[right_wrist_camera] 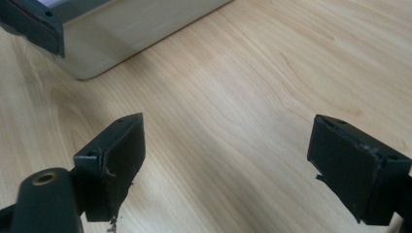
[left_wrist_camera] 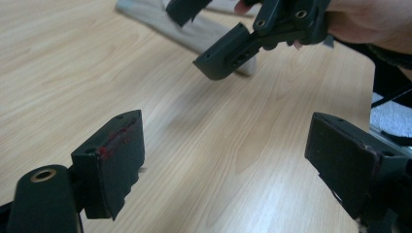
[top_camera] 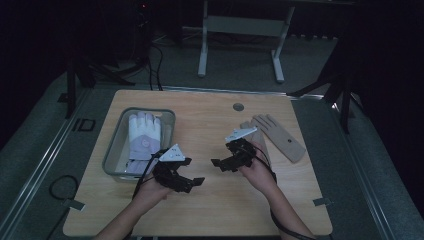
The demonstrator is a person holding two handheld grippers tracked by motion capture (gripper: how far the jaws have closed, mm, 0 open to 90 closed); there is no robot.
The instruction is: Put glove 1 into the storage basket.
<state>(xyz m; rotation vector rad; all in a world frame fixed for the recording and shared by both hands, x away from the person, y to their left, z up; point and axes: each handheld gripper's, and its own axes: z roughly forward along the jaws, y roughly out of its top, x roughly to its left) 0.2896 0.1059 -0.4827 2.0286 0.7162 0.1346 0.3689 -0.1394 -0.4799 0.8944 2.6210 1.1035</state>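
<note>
One glove packed, one glove waiting

We hold both grippers over the bare worktop, the left gripper and the right gripper each with fingers spread and empty. The white glove already lies in the clear bin behind our left fingers; the beige glove behind our right fingers is, we judge, still to be moved.

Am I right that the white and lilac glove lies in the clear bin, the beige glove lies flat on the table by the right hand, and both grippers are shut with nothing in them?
Not quite. Both grippers are open, not shut: the left gripper and the right gripper each show their jaws wide apart over bare table in their own views. The rest holds: white and lilac glove in the bin, beige glove flat.
</note>
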